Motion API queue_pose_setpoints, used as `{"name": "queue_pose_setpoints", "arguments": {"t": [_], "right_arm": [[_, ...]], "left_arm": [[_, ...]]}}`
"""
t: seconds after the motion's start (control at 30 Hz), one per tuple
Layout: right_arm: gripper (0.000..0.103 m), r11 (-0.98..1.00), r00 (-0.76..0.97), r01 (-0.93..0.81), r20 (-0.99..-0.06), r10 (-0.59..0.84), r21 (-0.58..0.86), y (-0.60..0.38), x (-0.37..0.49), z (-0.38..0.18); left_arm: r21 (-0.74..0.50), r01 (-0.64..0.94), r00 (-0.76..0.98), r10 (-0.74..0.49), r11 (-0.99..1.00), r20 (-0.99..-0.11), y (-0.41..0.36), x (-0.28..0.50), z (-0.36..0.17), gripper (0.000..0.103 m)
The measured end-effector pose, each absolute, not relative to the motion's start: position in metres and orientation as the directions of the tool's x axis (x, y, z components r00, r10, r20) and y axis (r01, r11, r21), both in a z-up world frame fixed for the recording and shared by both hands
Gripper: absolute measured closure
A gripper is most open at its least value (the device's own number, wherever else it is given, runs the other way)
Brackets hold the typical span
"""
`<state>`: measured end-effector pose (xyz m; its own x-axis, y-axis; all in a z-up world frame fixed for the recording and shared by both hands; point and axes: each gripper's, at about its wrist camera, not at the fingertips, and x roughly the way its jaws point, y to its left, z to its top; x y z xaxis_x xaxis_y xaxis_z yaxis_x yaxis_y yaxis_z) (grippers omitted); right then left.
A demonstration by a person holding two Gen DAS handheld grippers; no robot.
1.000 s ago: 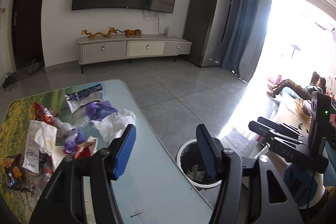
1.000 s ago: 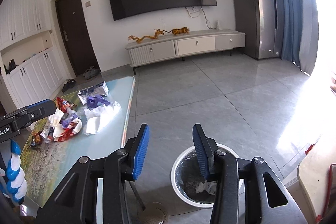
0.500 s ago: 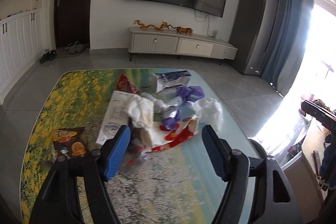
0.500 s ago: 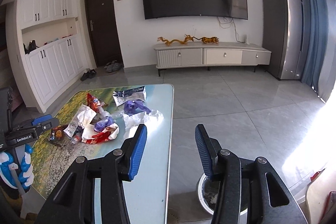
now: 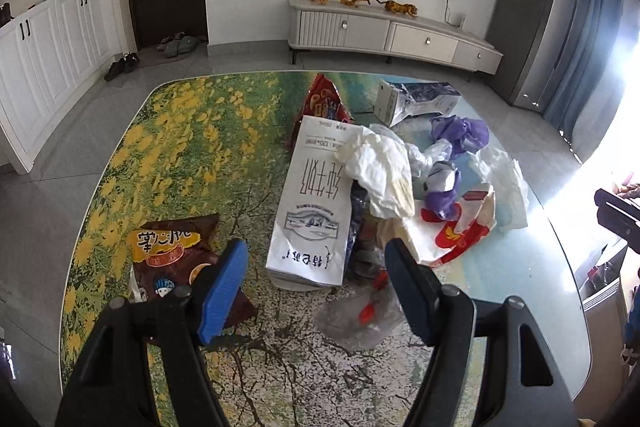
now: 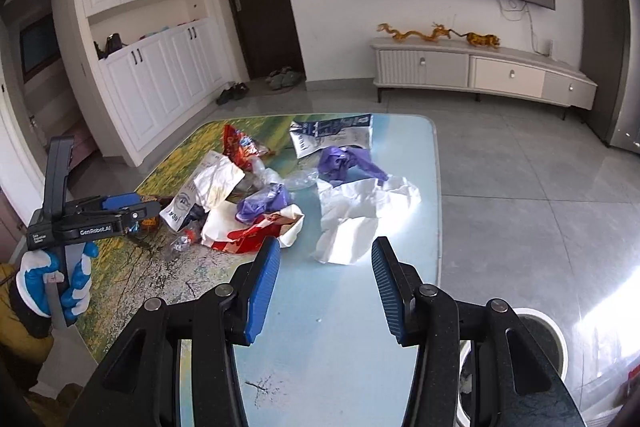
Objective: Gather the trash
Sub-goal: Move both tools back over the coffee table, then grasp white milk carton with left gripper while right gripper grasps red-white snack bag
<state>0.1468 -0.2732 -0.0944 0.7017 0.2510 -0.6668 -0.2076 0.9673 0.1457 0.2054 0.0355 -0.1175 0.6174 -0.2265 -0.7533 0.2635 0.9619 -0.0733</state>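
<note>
White paper, purple film and printed wrappers lie heaped on my worktop (image 5: 168,131); the heap sits mid-worktop, reaching toward its far right corner. Both of my hand-held grippers are empty. My left hand-held gripper (image 5: 316,287) has its blue pads well apart, nothing between them, poised above the near end of the milk carton (image 5: 312,203). My right hand-held gripper (image 6: 326,285) also stands apart and holds nothing, above bare worktop just short of the white tissue (image 6: 360,211).

Progress, as I judge it: the bin (image 6: 548,339) on the floor by the worktop's right edge already holds some scraps, so collecting has begun, but most trash is left. Still on the worktop are the carton, the brown snack bag (image 5: 172,259) near my left pad, a red bag (image 5: 324,103) at the far side, a torn blue-and-white pouch (image 5: 416,99), purple film (image 5: 460,135), crumpled paper (image 5: 380,167), a red-and-white wrapper (image 5: 460,231) and a clear plastic scrap (image 5: 360,311).

Orientation: the carton lies flat, its long axis running from near me toward the far side, tilted slightly right; its print reads upside down from my side. My left pads straddle its short width, which I judge suits a grasp across it.
</note>
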Motion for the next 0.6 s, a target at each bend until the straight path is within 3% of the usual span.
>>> {"name": "queue_pose_setpoints", "arguments": {"t": [0.27, 0.6], "right_arm": [[0.056, 0.915, 0.614, -0.383, -0.705, 0.355, 0.127, -0.243, 0.194, -0.119], [0.05, 0.857, 0.53, -0.509, -0.755, 0.385, 0.08, -0.23, 0.226, -0.142]], "left_arm": [[-0.011, 0.273, 0.583, -0.174, 0.962, -0.794, 0.026, 0.238, -0.137, 0.034], [0.064, 0.349, 0.534, -0.143, 0.935, -0.833, 0.012, 0.25, -0.155, 0.033]]}}
